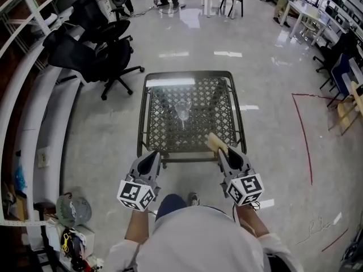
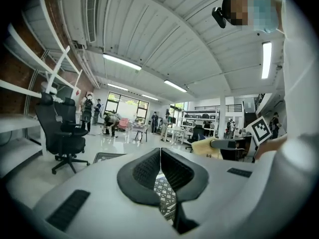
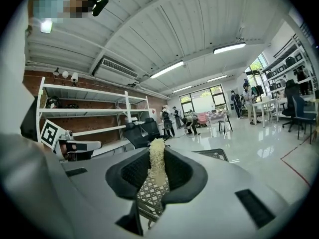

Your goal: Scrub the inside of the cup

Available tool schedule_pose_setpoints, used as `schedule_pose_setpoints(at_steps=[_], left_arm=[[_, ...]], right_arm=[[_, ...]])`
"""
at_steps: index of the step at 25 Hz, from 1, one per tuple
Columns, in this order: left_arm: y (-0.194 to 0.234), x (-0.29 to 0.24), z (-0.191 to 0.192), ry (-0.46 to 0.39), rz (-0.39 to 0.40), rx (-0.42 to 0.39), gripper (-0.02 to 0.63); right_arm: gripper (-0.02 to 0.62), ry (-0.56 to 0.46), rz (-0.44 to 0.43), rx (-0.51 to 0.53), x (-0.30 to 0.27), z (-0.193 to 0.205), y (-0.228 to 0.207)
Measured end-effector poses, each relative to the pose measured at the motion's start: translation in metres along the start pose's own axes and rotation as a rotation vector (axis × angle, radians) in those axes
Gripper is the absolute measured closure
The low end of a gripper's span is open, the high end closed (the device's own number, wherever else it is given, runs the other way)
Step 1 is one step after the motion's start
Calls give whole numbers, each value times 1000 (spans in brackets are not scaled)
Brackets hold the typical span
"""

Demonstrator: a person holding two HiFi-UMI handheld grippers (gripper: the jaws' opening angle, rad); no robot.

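Left gripper (image 1: 152, 155) clenched, empty. Right gripper (image 1: 223, 153) grasping sponge (image 1: 215, 142) over table (image 1: 142, 123) near edge. Cup (image 1: 182, 111) at table centre, apart from both.

Table (image 1: 164, 123): dark metal lattice top, painted frame. Cup (image 1: 182, 111): clear, glossy; glass or plastic undetermined. Scrubber (image 3: 158, 169): pale yellow, coarse, fibrous. Left gripper (image 2: 160, 152) and right gripper (image 3: 157, 154): matt grey plastic shells, black ribbed pads (image 2: 145, 169). Floor (image 1: 266, 123): grey, polished, highly reflective.

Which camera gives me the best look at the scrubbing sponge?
Right gripper view: the pale yellow fibrous sponge stands clamped between the right hand-held gripper's jaws. Head view shows it small, from above; left gripper view shows its side, far off.
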State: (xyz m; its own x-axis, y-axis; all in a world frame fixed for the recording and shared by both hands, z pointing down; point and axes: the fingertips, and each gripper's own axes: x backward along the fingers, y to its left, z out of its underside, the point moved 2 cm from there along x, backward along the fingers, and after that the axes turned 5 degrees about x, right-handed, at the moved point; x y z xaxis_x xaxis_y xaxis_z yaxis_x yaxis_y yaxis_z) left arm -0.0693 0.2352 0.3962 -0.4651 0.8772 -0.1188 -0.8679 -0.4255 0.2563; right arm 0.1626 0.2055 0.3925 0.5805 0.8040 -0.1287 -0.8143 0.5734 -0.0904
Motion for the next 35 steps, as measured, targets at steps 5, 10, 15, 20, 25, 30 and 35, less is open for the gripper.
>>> schedule_pose_setpoints(at_steps=[5, 10, 15, 20, 25, 30, 35], left_arm=[[17, -13, -8, -23, -16, 13, 574], [43, -33, -12, -15, 8, 3, 574], [69, -64, -25, 11, 51, -8, 574], [89, -93, -37, 16, 107, -36, 574], [114, -111, -39, 31, 163, -36, 574], [133, -129, -45, 35, 200, -52, 574], [140, -141, -44, 56, 227, -63, 574]], right_arm=[[506, 6, -7, -15, -21, 0, -8], [506, 5, 10, -18, -51, -3, -7], [506, 2, 46, -22, -80, -13, -11], [506, -7, 83, -17, -107, -20, -14], [506, -8, 134, -15, -131, -21, -9], [506, 1, 182, -17, -146, -18, -11], [506, 12, 206, -27, -151, -15, -13]])
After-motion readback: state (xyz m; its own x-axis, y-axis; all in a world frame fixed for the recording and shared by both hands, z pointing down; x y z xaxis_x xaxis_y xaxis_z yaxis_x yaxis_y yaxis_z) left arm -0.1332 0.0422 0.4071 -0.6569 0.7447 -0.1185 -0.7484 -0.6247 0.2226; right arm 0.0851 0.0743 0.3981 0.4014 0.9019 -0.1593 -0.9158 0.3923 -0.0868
